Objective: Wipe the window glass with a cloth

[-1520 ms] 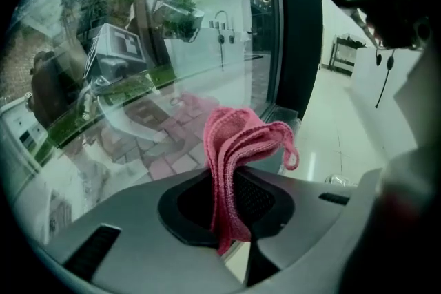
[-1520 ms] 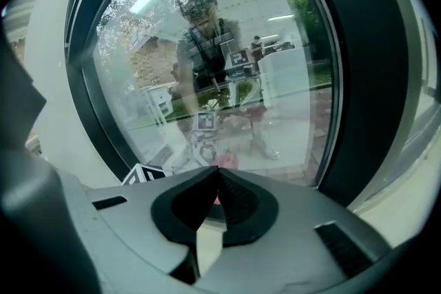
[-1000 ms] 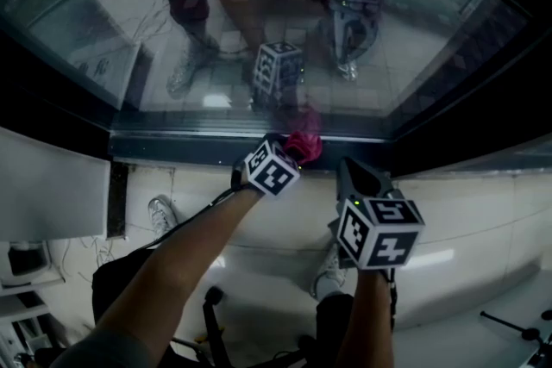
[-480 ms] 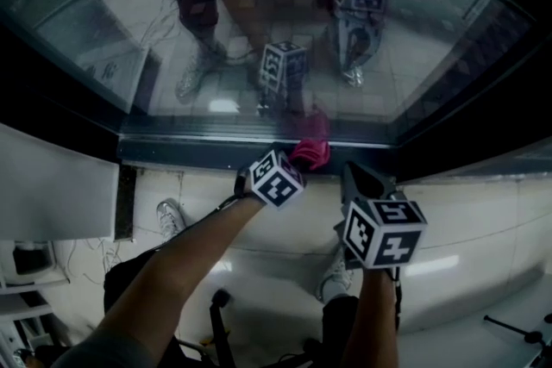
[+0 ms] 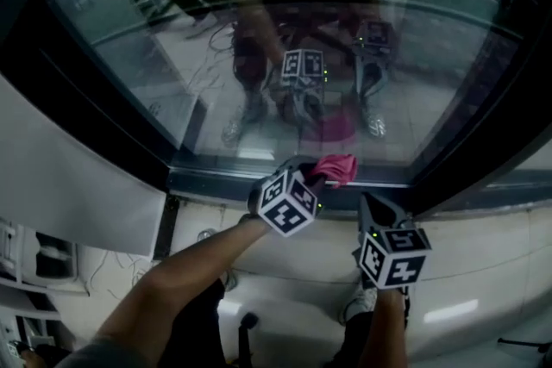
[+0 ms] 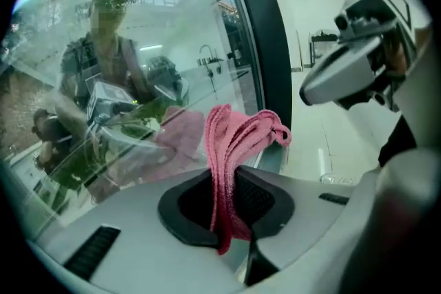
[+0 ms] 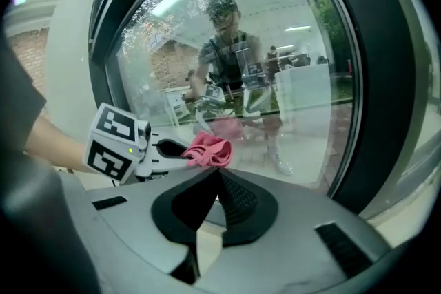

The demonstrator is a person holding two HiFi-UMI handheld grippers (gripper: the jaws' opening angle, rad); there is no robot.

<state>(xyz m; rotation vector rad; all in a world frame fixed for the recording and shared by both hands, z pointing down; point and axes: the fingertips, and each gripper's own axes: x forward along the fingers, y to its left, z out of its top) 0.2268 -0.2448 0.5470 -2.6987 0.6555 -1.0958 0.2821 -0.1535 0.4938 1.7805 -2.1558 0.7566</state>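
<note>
Left tool is clenched on the pink folded cloth, and from the head view I've got that cloth low down, right at the bottom edge of the large window glass, just above the dark lower window frame. Right tool hangs beside it and a little lower, off the glass, jaws pressed together with nothing between them, so it's a passenger for now. I'd call this the wiping step itself, at the low end of a stroke, with most of the pane above it not yet reached from here. The next move, as I judge it, calls for pushing the cloth flat onto the pane and sweeping up or across while holding the clamp firm, because only a thin fold sits in the jaws and the loose loops could drag free. The left gripper view gives me what the head view can't: the cloth pinched edge-on between the pads, its folds fanning out above them, its pink reflection right beside it in the glass. Whether fabric actually touches the glass, I can't tell. The right gripper view shows the sideways picture instead, the left tool reaching in with the cloth bunched at its tip, and fine specks on the pane's upper left that no other view shows clearly.
</note>
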